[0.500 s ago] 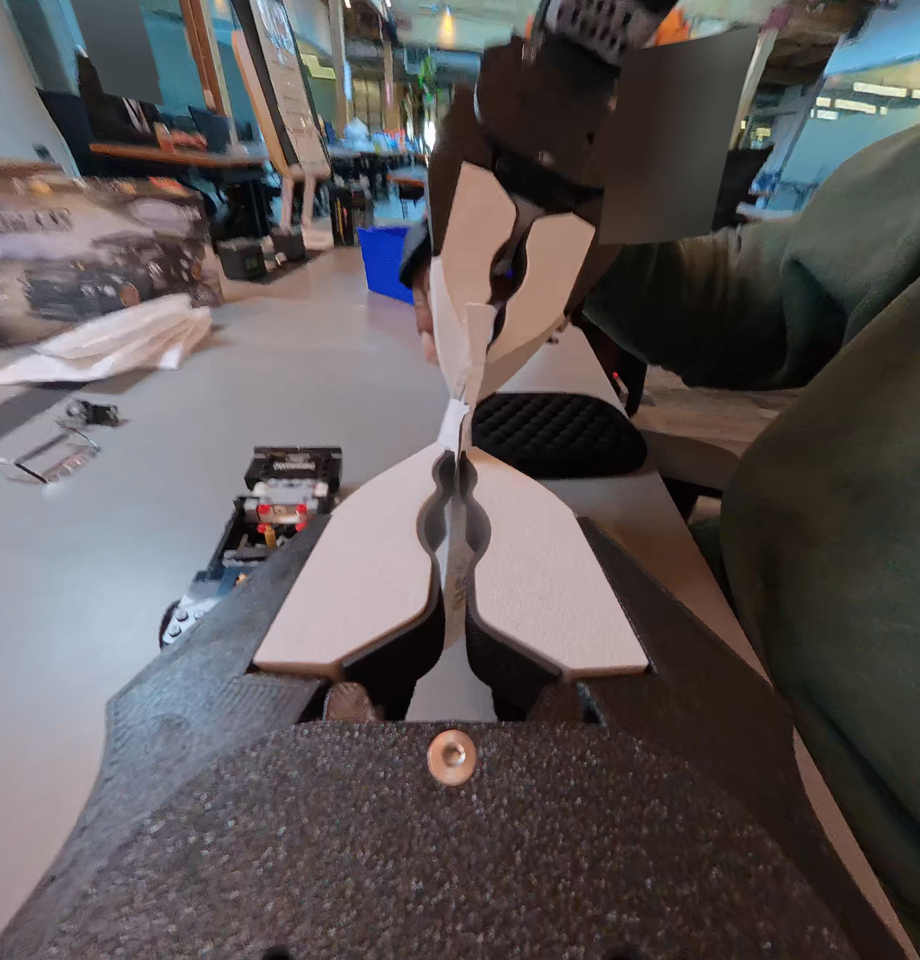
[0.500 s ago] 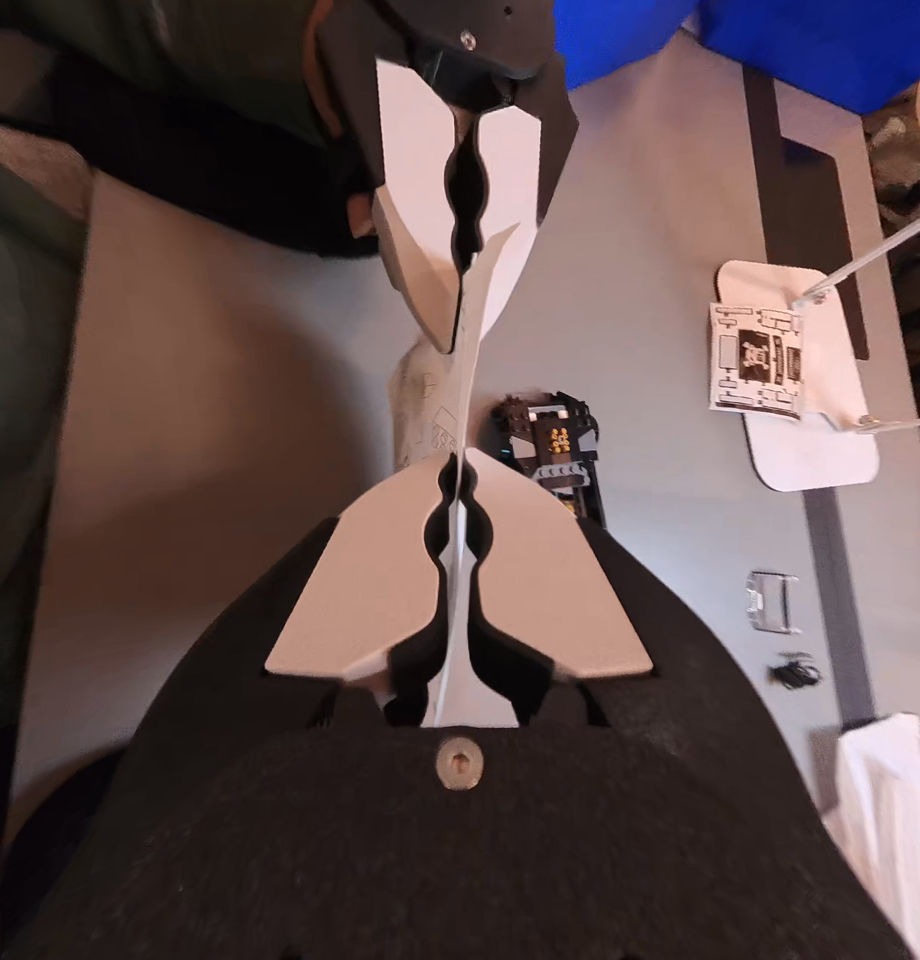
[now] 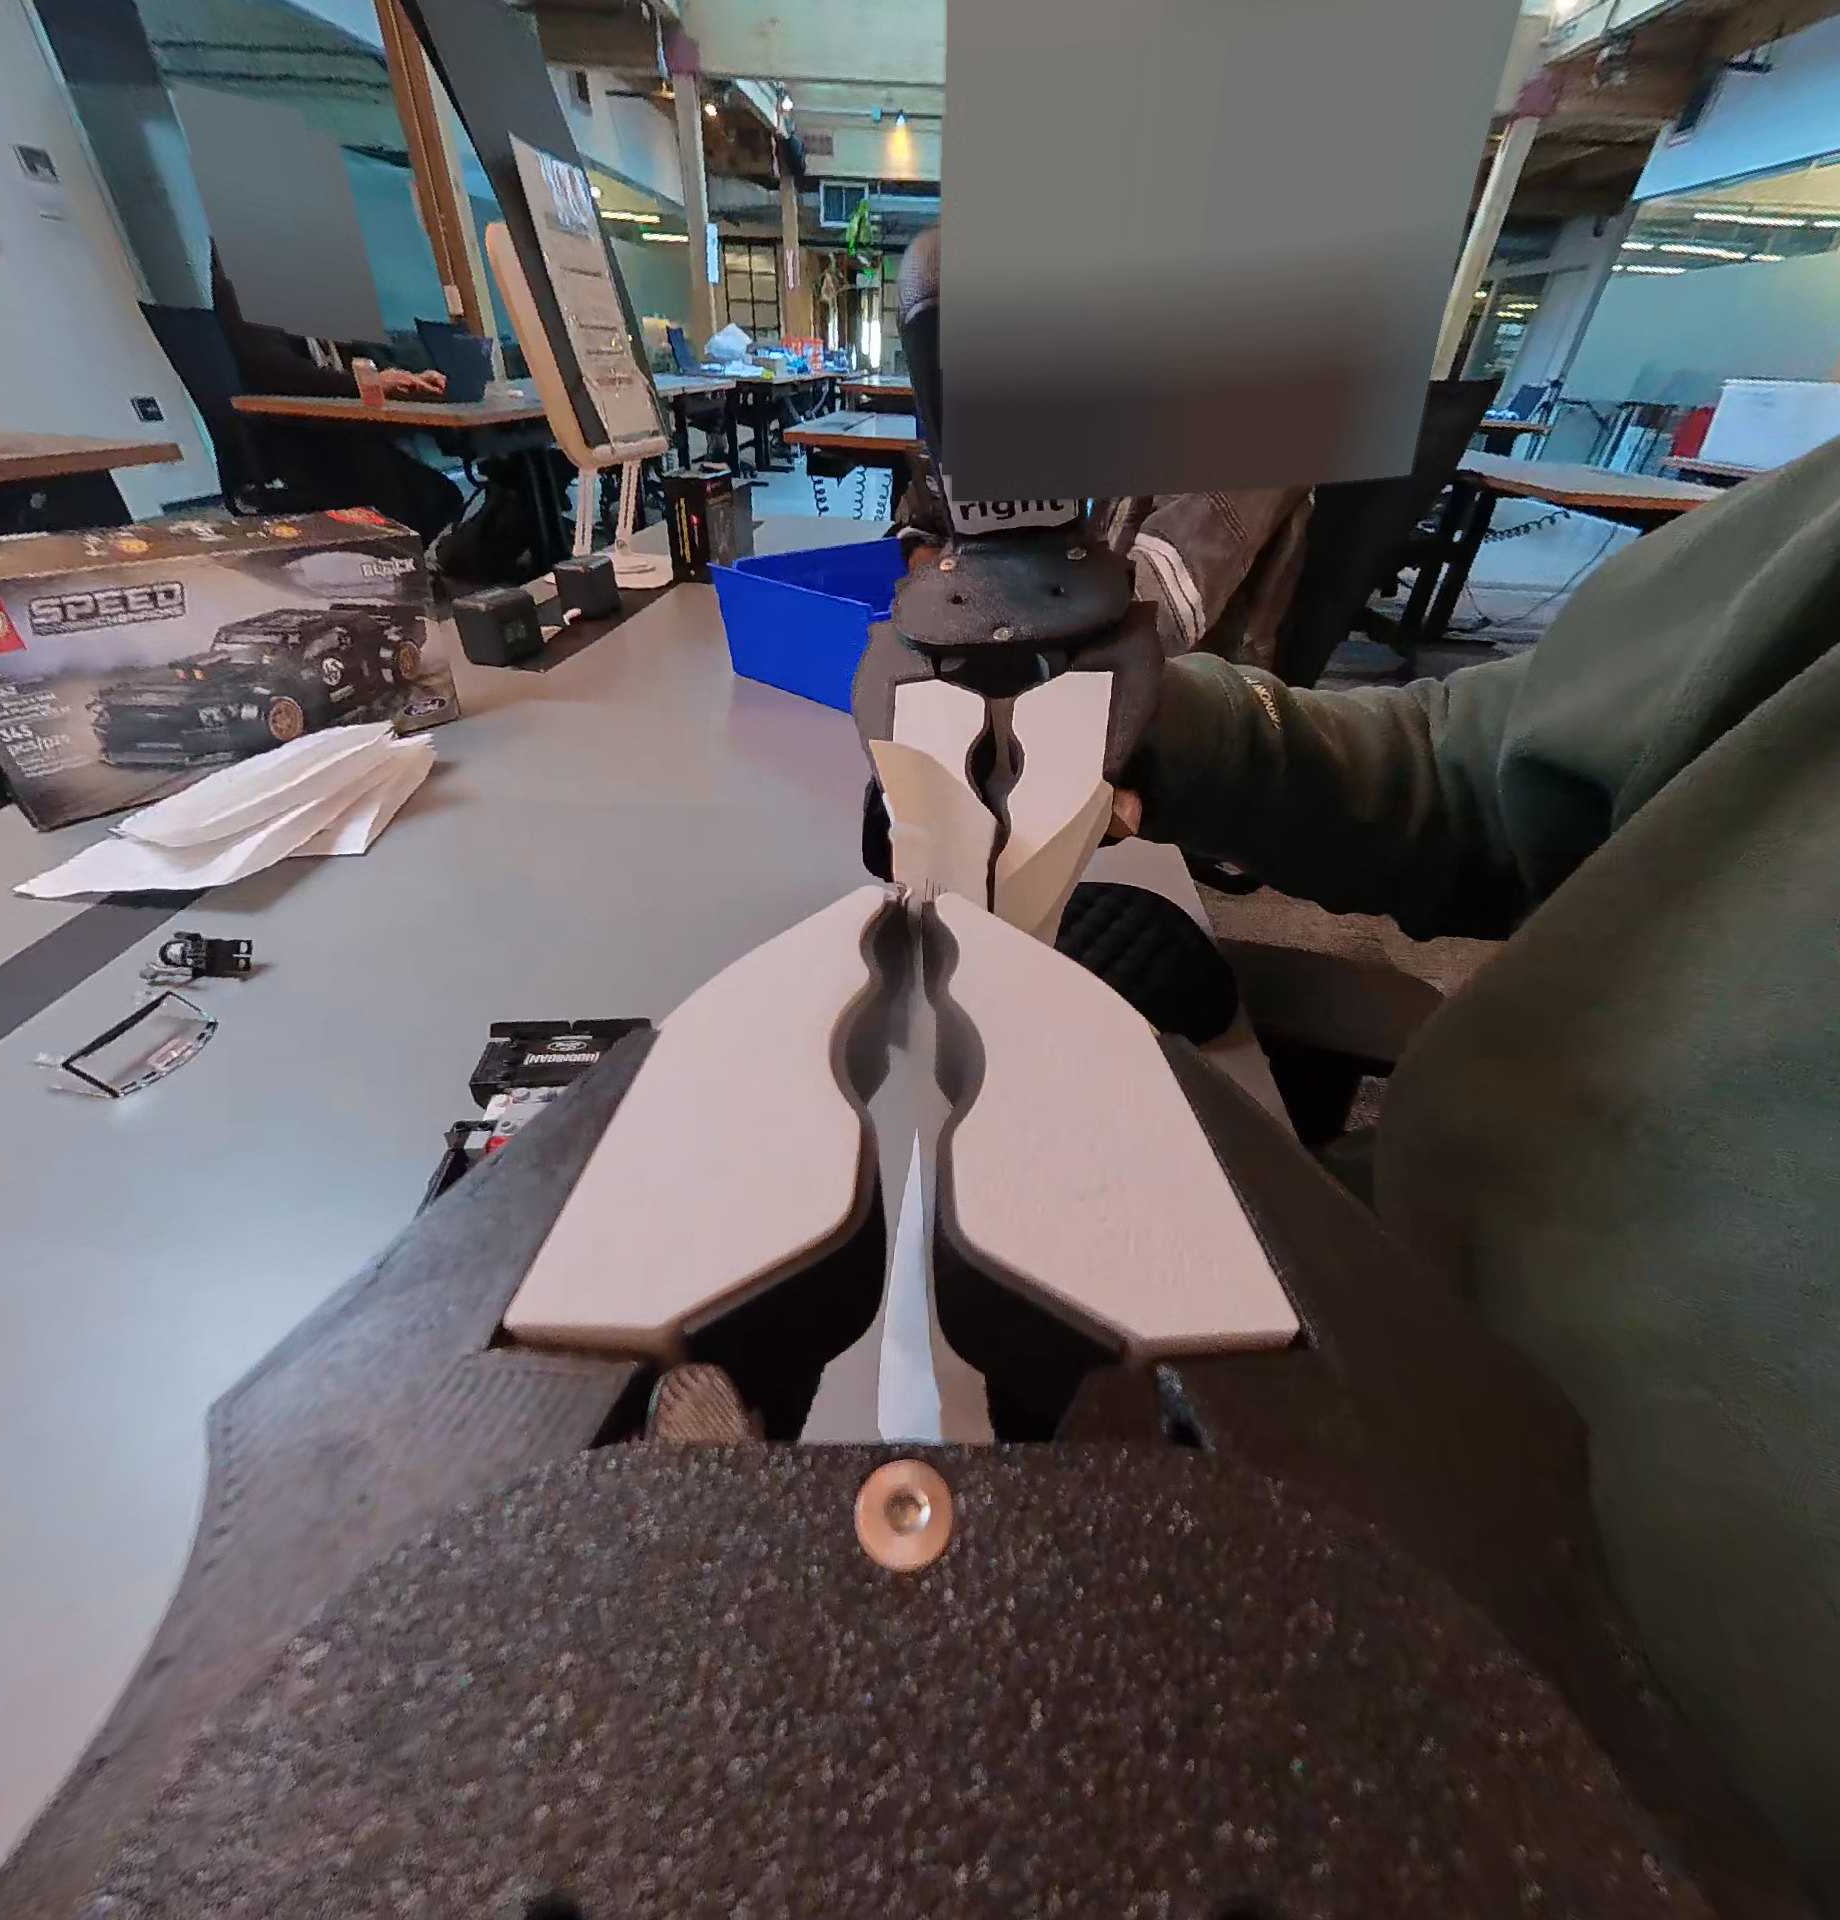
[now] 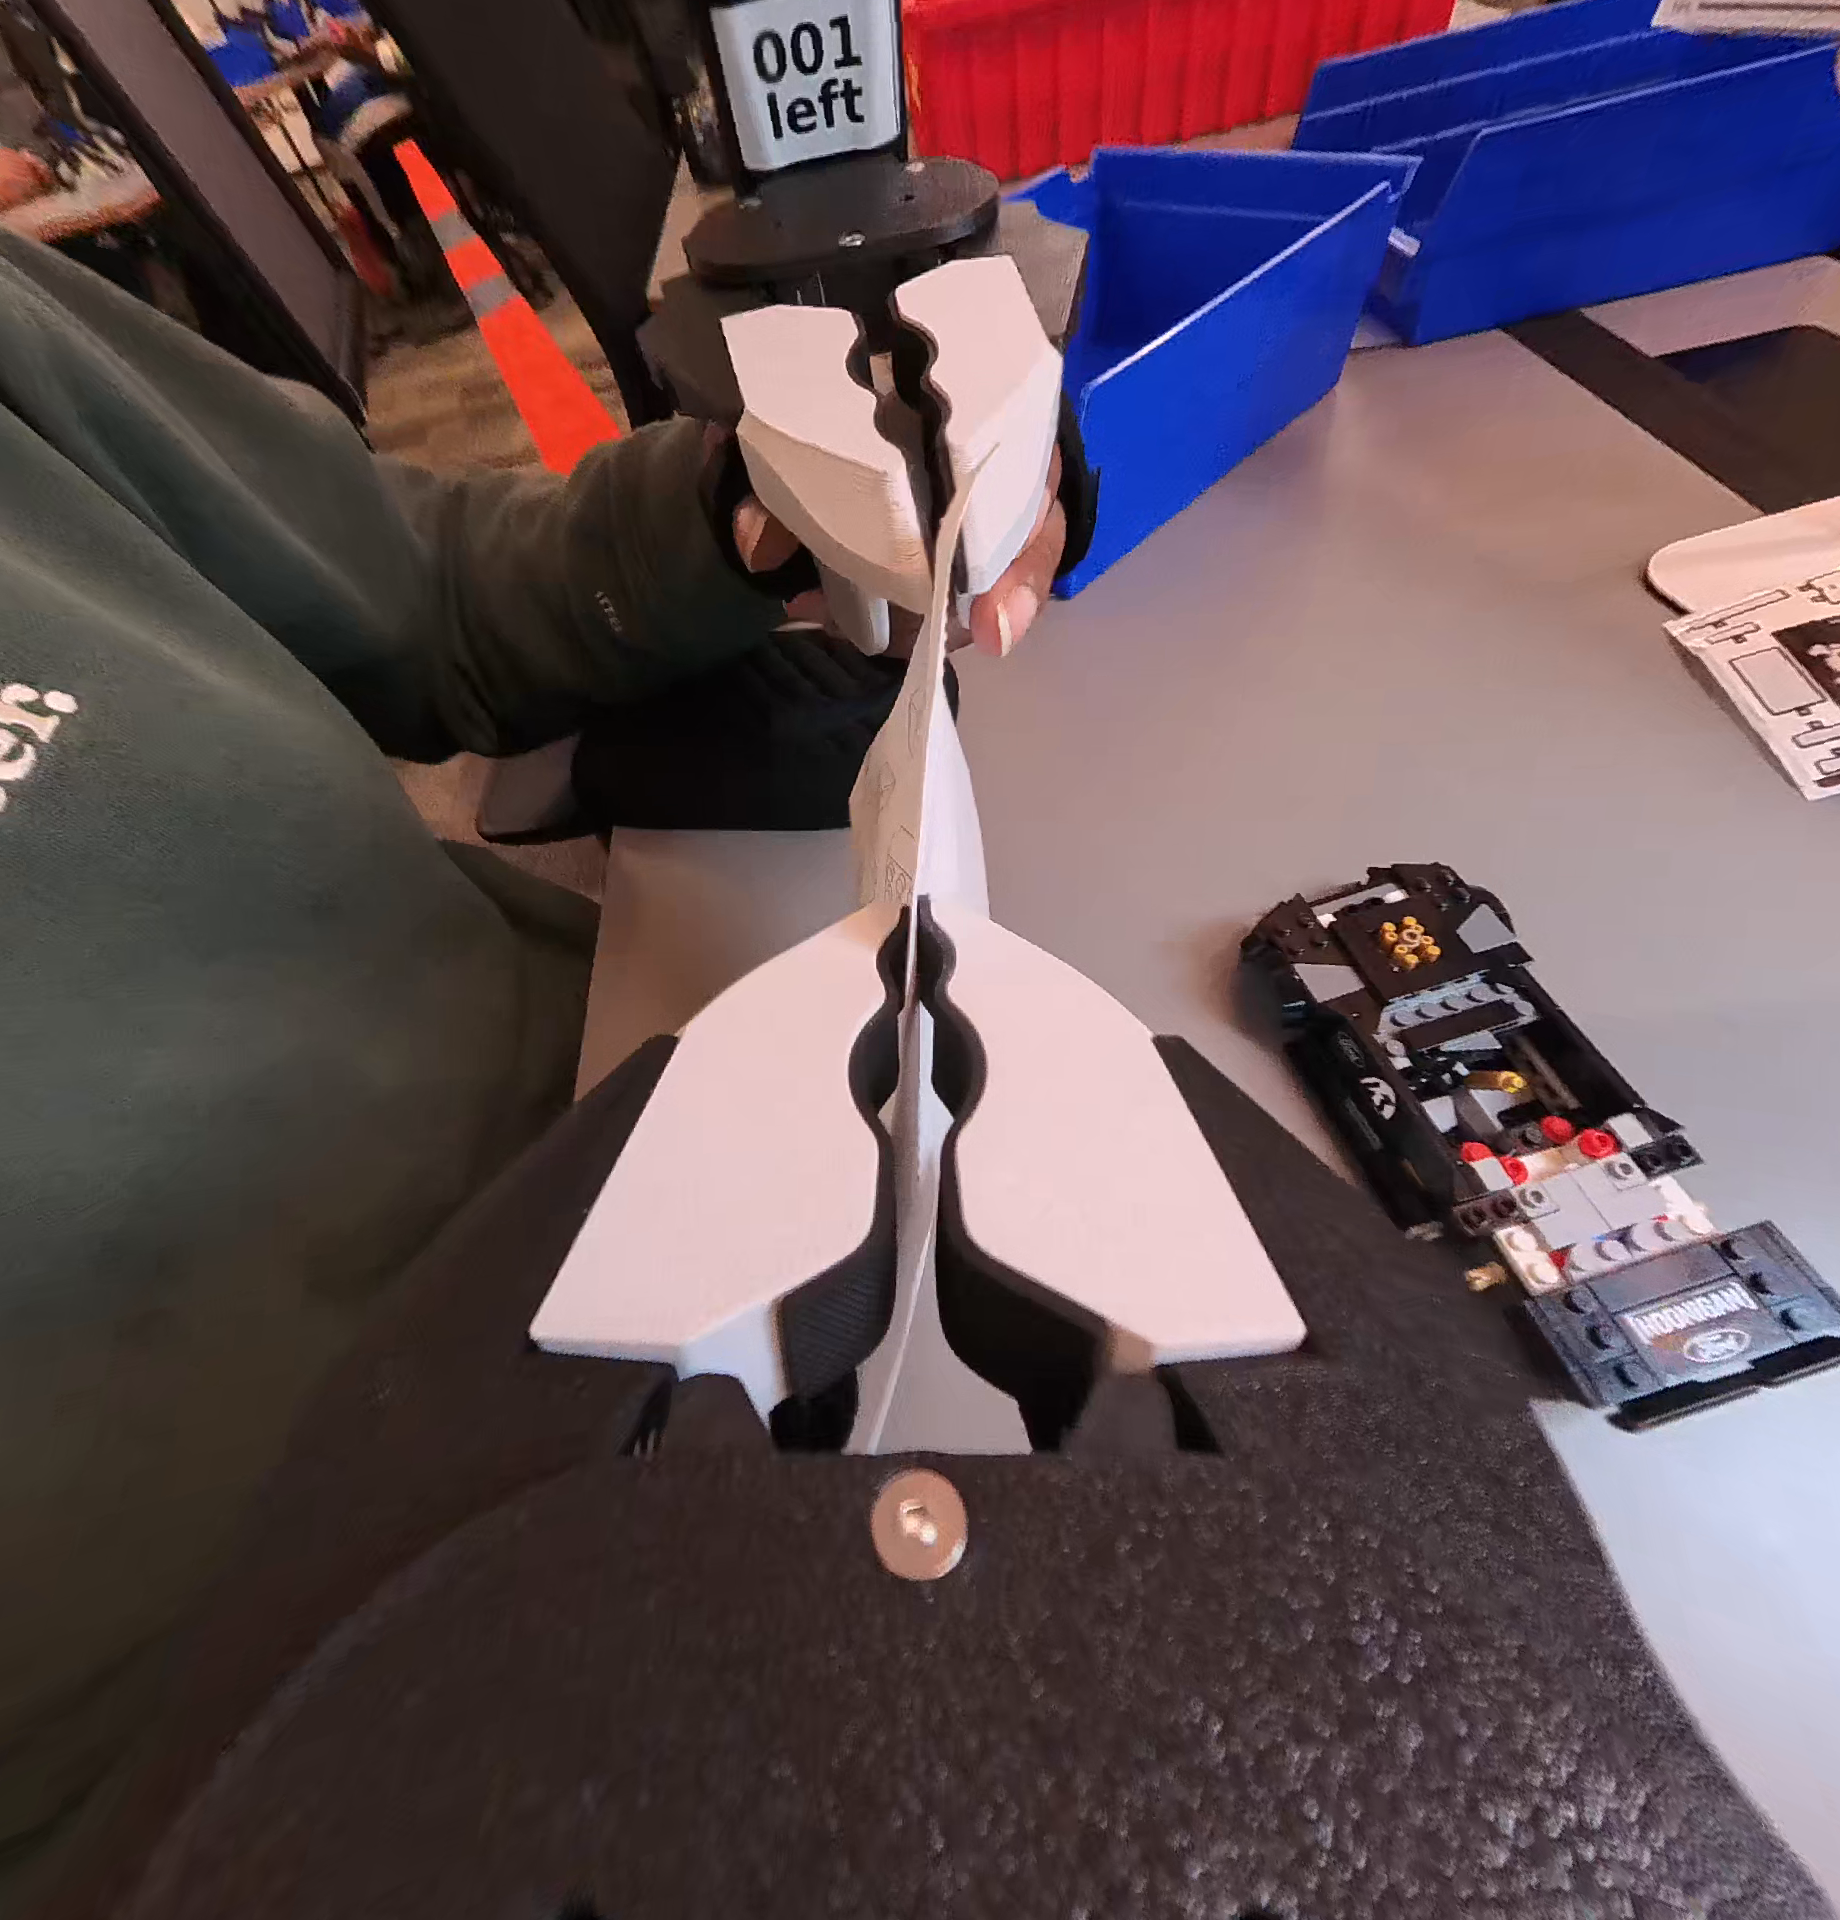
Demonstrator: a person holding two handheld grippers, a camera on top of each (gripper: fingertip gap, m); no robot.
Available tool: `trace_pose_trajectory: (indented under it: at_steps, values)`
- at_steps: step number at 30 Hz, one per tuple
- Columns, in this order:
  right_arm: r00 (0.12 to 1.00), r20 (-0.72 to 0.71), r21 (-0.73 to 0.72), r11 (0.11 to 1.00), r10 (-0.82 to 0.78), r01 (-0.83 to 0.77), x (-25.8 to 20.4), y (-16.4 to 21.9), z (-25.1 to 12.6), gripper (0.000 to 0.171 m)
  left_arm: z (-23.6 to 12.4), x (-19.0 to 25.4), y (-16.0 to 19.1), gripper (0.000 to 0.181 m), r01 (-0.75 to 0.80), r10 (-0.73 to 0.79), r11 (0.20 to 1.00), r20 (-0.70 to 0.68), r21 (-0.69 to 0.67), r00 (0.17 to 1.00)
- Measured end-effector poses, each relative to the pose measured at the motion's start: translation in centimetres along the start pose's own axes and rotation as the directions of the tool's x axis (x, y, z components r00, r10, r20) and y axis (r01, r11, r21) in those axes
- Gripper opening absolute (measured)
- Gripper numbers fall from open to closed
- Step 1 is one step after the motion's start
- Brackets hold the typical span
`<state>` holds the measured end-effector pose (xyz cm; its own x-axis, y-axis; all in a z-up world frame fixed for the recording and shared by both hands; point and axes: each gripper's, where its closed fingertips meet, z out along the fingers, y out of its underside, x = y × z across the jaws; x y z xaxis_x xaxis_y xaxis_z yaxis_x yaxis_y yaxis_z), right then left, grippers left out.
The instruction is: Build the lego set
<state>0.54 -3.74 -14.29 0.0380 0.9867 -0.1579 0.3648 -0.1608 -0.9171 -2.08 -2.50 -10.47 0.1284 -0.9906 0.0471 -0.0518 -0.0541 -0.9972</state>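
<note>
Right wrist cam: both grippers, right [image 4: 916,914] & left [image 4: 931,468], pinch one white sheet [image 4: 921,790] edge-on, print unreadable; lego car [image 4: 1498,1132] at 3 o'clock.

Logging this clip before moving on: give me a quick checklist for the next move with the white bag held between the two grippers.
1. Left gripper shut on the paper bag: ok.
2. Right gripper shut on the bag: ok.
3. Bag torn open: cannot tell.
4. Lego car out from under the bag: ok.
5. Sticker sheet lying apart on the table: ok.
</note>
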Motion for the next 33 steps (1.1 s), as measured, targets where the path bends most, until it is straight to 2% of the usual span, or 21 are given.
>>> trace_pose_trajectory:
  at_steps: [6, 10, 13, 15, 19, 23, 27, 33]
  values:
    - [0.999, 0.027, 0.055, 0.998, 0.024, -0.025, -0.5, 0.3, 0.0, 0.000, 0.4, 0.1, 0.1, 0.000, 0.033, -0.034, 0.999, -0.015, -0.040, 0.999]
    - [1.000, 0.023, 0.030, 0.999, -0.020, 0.019, -0.6, 0.9, 0.1, 0.001, 0.6, 0.3, 0.8, 0.000, 0.049, -0.052, 0.993, -0.025, -0.110, 0.998]
    - [0.996, 0.022, 0.008, 0.997, -0.082, 0.082, -0.7, -0.1, -0.4, 0.018, 0.5, 0.4, 1.0, 0.000, 0.075, -0.084, 0.984, -0.047, -0.159, 0.995]
    - [0.990, 0.011, -0.005, 0.990, -0.139, 0.139, -0.7, -1.6, -0.8, 0.019, 0.7, 0.5, 1.0, 0.000, 0.054, -0.067, 0.979, -0.062, -0.199, 0.996]
    - [0.977, 0.050, -0.091, 0.973, -0.210, 0.213, -0.9, -4.0, -0.6, 0.018, 1.1, 1.5, 0.5, 0.001, 0.013, -0.051, 0.957, -0.125, -0.290, 0.991]
    - [0.962, 0.123, -0.141, 0.955, -0.244, 0.260, -1.8, -5.7, -0.3, 0.007, 0.8, 2.6, -0.1, 0.001, -0.027, -0.049, 0.917, -0.181, -0.397, 0.982]
    - [0.934, 0.146, -0.218, 0.910, -0.326, 0.352, -2.7, -6.1, 0.4, 0.005, 0.1, 3.2, -0.6, 0.001, -0.079, -0.016, 0.878, -0.193, -0.471, 0.981]
    - [0.899, 0.152, -0.315, 0.842, -0.410, 0.438, -3.1, -5.4, 1.1, 0.007, -0.3, 3.6, -0.1, 0.000, -0.074, -0.027, 0.854, -0.186, -0.516, 0.982]
